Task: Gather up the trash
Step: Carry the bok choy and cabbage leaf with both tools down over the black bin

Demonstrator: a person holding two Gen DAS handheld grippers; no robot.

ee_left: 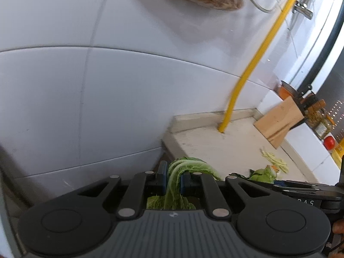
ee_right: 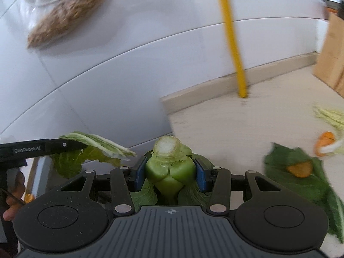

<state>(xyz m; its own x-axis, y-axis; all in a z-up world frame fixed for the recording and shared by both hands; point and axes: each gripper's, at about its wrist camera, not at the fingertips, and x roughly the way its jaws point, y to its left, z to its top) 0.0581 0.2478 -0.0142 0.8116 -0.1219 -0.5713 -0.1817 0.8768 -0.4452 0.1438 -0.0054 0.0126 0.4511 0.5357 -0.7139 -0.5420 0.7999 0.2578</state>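
Observation:
My left gripper point(ee_left: 173, 177) is shut on a pale green cabbage leaf point(ee_left: 185, 167) that droops between its blue pads. In the right wrist view the same leaf point(ee_right: 101, 146) hangs from the left gripper's black fingers point(ee_right: 64, 145) at the left edge. My right gripper point(ee_right: 169, 171) is shut on a thick green bok choy stump point(ee_right: 168, 167), cut end facing up. More scraps lie on the beige counter point(ee_right: 215, 124): a dark green leaf point(ee_right: 301, 180) with an orange peel piece point(ee_right: 300, 168) on it, another orange piece point(ee_right: 325, 142) and pale shreds point(ee_right: 331, 116).
White tiled wall point(ee_left: 86, 86) fills the left of both views. A yellow pipe point(ee_left: 253, 64) rises from the counter. A wooden board point(ee_left: 277, 122) leans at the back right, with a red tomato point(ee_left: 329, 143) beyond. A person's hand point(ee_right: 13, 193) holds the left gripper.

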